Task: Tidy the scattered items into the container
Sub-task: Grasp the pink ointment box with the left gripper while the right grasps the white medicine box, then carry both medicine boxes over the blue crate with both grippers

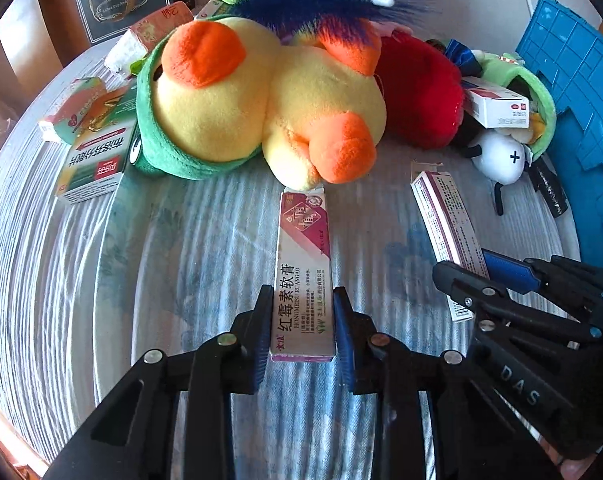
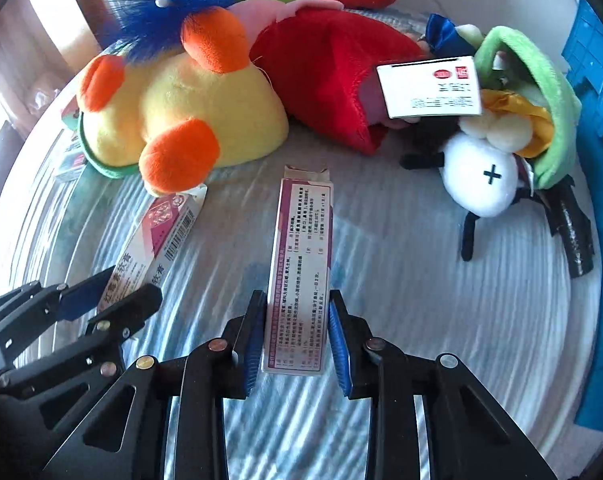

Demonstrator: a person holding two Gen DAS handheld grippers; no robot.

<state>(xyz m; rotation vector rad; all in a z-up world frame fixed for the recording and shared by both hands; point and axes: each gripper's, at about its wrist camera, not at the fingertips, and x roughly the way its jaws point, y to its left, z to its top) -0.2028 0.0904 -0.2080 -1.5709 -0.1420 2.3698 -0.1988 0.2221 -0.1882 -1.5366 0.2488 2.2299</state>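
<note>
Left wrist view: left tongs point(image 1: 302, 322) pinch the near end of the red ointment box point(image 1: 304, 276), pads pressed on both long sides. The box's long axis runs straight away from the camera, its far end pointing at the yellow duck plush point(image 1: 261, 108) and nearly touching the duck's orange foot. The blue container point(image 1: 581, 92) lies well to the right of the duck. The right tongs point(image 1: 485, 276) enter to the right of the duck, closed on the purple-edged box point(image 1: 445, 216). Right wrist view: right tongs point(image 2: 297, 336) pinch the near end of the purple-edged box point(image 2: 303, 264), its long axis again directly away from the camera, the opened far flap pointing toward the gap between the duck point(image 2: 181, 104) and the red plush point(image 2: 329, 76). The left tongs point(image 2: 113, 292) show left of it, holding the red ointment box point(image 2: 157, 240) slanted toward the duck's foot. The desk point(image 2: 381, 240) is covered by a striped cloth. Risks, as judged: both grips sit at one end only, so each light carton may pivot or droop when carried; the far end of the red box could snag the duck's foot; the two tongs are near each other and might collide on the way to the container point(image 2: 593, 72).
</note>
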